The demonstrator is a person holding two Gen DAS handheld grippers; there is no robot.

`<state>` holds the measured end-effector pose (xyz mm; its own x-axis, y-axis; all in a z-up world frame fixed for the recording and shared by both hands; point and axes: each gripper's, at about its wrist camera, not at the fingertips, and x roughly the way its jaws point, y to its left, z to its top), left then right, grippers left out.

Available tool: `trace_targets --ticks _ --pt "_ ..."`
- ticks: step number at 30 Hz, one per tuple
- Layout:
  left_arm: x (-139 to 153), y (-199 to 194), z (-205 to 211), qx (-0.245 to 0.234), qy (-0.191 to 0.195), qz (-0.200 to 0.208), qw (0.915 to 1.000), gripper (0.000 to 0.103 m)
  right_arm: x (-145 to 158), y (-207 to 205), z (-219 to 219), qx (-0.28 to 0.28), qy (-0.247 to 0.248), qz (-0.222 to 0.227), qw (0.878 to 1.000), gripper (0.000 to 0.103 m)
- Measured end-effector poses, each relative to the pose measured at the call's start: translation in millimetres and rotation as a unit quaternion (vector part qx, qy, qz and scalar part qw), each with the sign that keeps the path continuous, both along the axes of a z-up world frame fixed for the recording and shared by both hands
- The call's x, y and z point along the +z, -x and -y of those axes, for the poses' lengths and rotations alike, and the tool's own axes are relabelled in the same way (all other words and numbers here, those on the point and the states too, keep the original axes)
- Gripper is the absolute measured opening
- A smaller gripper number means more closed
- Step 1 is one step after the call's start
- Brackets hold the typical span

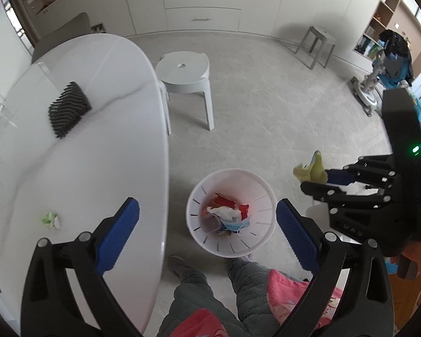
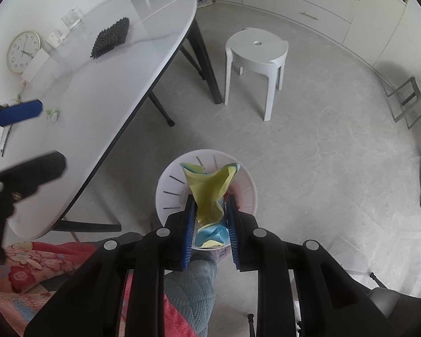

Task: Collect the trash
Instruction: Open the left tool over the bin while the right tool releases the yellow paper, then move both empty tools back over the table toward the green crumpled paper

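Observation:
A white trash bin (image 1: 259, 196) stands on the floor beside the table, holding red, white and blue scraps and a face mask. It also shows in the right wrist view (image 2: 171, 188). My right gripper (image 2: 210, 216) is shut on a crumpled yellow and blue paper (image 2: 210, 193) and holds it above the bin. In the left wrist view this paper (image 1: 313, 168) hangs right of the bin. My left gripper (image 1: 207, 230) is open and empty, above the table edge and bin. A small green and white scrap (image 1: 51, 219) lies on the white table (image 1: 98, 154).
A black ridged mat (image 1: 68, 108) lies on the table farther back. A white stool (image 1: 186, 73) and a grey stool (image 1: 318, 43) stand on the floor. The person's legs (image 1: 210, 286) are just below the bin. A wall clock (image 2: 23, 52) leans at the table's back.

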<state>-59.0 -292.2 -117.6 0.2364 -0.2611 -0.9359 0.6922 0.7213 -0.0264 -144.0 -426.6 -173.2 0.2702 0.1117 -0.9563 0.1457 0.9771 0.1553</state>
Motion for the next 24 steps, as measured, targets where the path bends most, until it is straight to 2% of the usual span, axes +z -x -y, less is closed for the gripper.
trace_targets --ticks 2,3,4,5,6,8,12,20,24 --pt "1.0 -4.2 -6.6 0.008 0.000 0.001 1.0000 0.094 -8.9 -3.9 -7.0 0.008 0.000 -0.009 1.000 0.025" --pt "1.0 -4.7 -9.2 0.010 0.000 0.001 0.9999 0.094 -15.8 -6.9 -13.3 0.017 0.000 -0.017 1.000 0.044" --pt "1.3 -6.7 -12.2 0.013 -0.001 0.002 0.9999 0.094 -18.8 -8.4 -16.7 0.021 0.000 -0.017 1.000 0.079" --pt "1.4 -6.0 -14.8 0.014 -0.001 0.002 0.9999 0.094 -22.8 -10.1 -22.4 0.028 0.005 -0.020 0.999 0.093" --pt "1.9 -5.9 -16.2 0.016 -0.002 0.003 0.9999 0.094 -24.1 -11.0 -26.2 0.029 0.020 -0.019 0.999 0.101" --pt "2.4 -7.5 -20.3 0.020 -0.003 0.005 0.9998 0.094 -28.0 -13.1 -29.4 0.027 0.040 -0.029 0.998 0.100" --pt "1.9 -10.5 -25.7 0.027 -0.004 0.004 0.9996 0.094 -31.0 -13.8 -21.1 0.005 0.042 -0.042 0.998 0.101" --pt "-0.1 -15.3 -38.3 0.038 -0.010 0.006 0.9992 0.094 -26.0 -17.9 -12.6 -0.016 0.044 -0.040 0.998 0.101" --pt "-3.7 -28.9 -58.6 0.062 -0.014 0.008 0.9980 0.095 -22.3 -28.7 -20.6 -0.013 0.042 -0.033 0.999 0.101"
